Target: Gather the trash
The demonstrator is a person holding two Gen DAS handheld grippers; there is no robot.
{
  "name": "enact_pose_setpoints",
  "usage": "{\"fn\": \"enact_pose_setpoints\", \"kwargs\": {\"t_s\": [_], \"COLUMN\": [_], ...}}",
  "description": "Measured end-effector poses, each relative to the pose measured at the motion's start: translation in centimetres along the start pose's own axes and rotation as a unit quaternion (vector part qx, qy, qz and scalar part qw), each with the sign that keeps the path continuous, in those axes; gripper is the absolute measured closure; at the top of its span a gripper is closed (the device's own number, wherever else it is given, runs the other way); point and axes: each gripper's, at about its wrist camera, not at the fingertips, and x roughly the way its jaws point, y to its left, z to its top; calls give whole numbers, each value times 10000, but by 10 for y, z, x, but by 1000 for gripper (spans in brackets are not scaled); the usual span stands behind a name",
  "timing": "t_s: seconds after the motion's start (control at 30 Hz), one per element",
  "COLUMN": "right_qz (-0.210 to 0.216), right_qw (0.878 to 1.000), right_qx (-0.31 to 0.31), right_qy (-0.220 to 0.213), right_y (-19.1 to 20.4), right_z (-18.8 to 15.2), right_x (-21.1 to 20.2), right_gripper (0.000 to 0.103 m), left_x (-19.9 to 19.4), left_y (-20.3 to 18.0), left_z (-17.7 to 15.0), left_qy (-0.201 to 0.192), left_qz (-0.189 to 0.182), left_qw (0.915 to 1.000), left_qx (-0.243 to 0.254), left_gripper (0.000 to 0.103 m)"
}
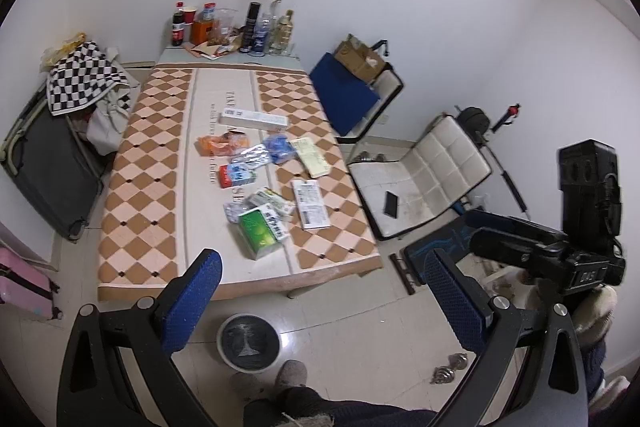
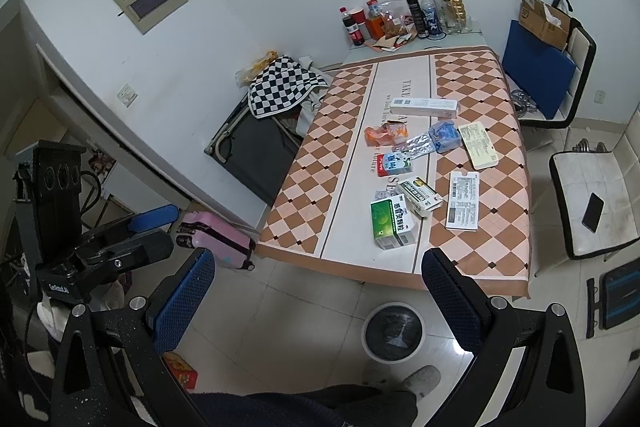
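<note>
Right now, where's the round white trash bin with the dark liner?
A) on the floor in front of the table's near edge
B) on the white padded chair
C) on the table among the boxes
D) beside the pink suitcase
A: the round white trash bin with the dark liner stands on the tiled floor just ahead of the near edge of the checkered-cloth table, by the person's feet.

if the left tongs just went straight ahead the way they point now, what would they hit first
Probably the green box at the near end of the table. It lies nearest the line between the open left tongs, though depth is hard to judge through the fisheye.
</note>
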Motion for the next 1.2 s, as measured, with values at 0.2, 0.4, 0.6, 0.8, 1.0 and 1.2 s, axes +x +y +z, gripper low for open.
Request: {"fn": "enact_pose_setpoints", "kwargs": {"t_s": [0.2,0.4,0.6,0.8,1.0,1.2], "right_qz": [-785,-1502,-1910,-1829,-1659,-2030], "right_qw": [9937,9762,9451,9291,9319,9290], "right_qx": [782,1208,2567,2703,2304,1668], "right_qy": [-152,-990,662,1742,2258,2605], "right_y": [-30,-133,-261,-326,-319,-296], "right_z": [7,29,-6,-14,10,29], "right_x": [46,88,213,318,388,459], "right_gripper": [0,0,5,5,5,5], "left_x": [50,174,307,412,394,379], "left_y": [30,79,70,78,100,138], "left_z": [3,-6,-1,-6,-10,-16], "left_qy": [112,965,2097,2972,2732,2629], "left_qz": [1137,1416,1300,2132,2619,3055], "left_qw": [9928,9740,9504,9141,9053,8904], "left_qx": [-367,-1482,-1896,-1748,-1930,-2117], "left_gripper": [0,0,0,15,29,29]}}
